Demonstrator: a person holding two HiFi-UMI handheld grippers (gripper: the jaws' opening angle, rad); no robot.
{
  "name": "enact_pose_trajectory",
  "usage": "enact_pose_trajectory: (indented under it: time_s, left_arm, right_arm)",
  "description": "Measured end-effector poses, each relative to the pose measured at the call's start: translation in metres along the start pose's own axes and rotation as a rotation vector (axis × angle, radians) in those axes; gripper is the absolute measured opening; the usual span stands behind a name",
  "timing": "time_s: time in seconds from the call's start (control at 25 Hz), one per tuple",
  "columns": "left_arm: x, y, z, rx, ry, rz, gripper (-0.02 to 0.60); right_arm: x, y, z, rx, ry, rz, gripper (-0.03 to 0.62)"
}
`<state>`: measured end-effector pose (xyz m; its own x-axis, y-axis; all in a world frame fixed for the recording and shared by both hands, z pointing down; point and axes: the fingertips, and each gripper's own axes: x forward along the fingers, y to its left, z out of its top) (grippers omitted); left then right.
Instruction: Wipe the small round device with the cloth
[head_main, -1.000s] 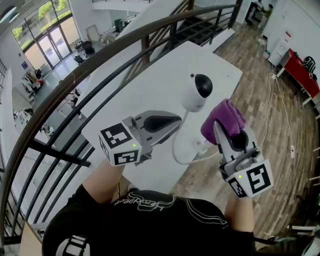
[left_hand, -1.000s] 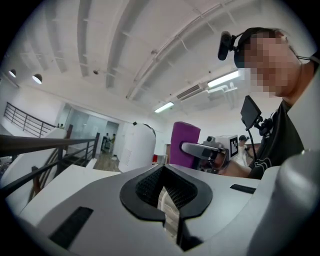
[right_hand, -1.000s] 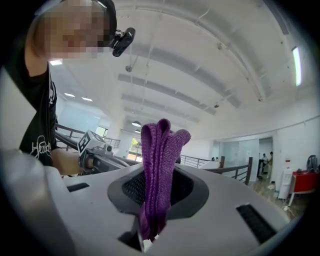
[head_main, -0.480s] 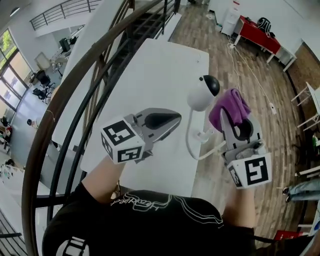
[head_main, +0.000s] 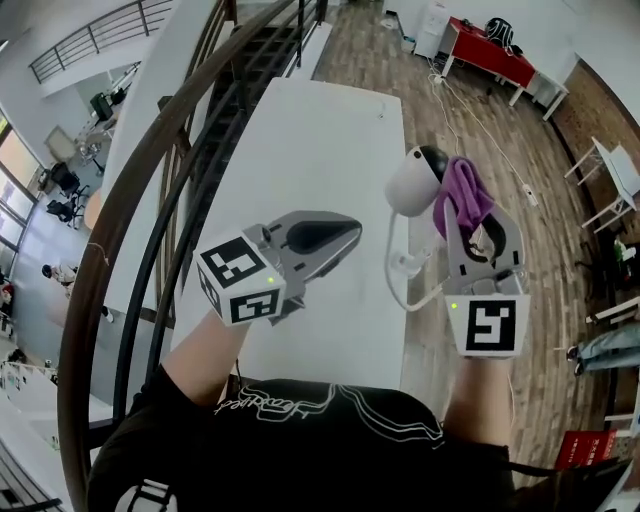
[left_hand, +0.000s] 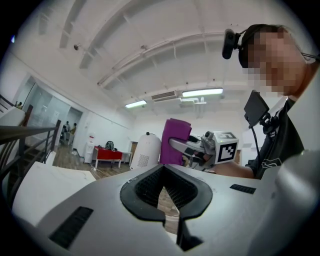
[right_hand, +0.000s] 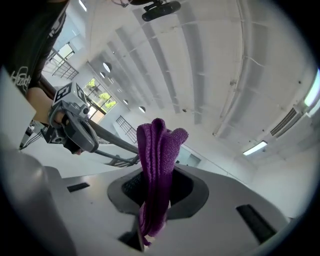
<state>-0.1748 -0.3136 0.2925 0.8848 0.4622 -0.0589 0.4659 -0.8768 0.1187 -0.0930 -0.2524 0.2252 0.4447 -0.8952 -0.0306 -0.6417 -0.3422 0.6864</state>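
Two hand-held grippers hung over a white table (head_main: 320, 130) beside a dark railing (head_main: 150, 200). The right gripper (head_main: 470, 225), its jaws clamped on a folded purple cloth (head_main: 462, 195), pressed that cloth against the small round device (head_main: 412, 185) at the device's 3 o'clock. The white, dark-faced device stood on a slim stem at the table's right edge, about 1 o'clock from the picture's centre, its cable (head_main: 395, 280) looping toward 6 o'clock. The left gripper (head_main: 345, 232), jaws closed together with nothing between them, hovered over the table at the device's 8 o'clock, apart from it.
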Motion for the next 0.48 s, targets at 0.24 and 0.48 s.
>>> enact_pose_trajectory:
  time_s: [0.24, 0.48]
  left_arm:
    - [-0.012, 0.001, 0.002, -0.011, -0.023, -0.01, 0.008]
    - [-0.026, -0.001, -0.004, -0.029, -0.039, 0.016, 0.006]
  right_arm:
    - [0.006, 0.01, -0.001, -0.136, 0.132, -0.075, 0.061]
    - [0.012, 0.028, -0.002, -0.177, 0.172, -0.083, 0.061]
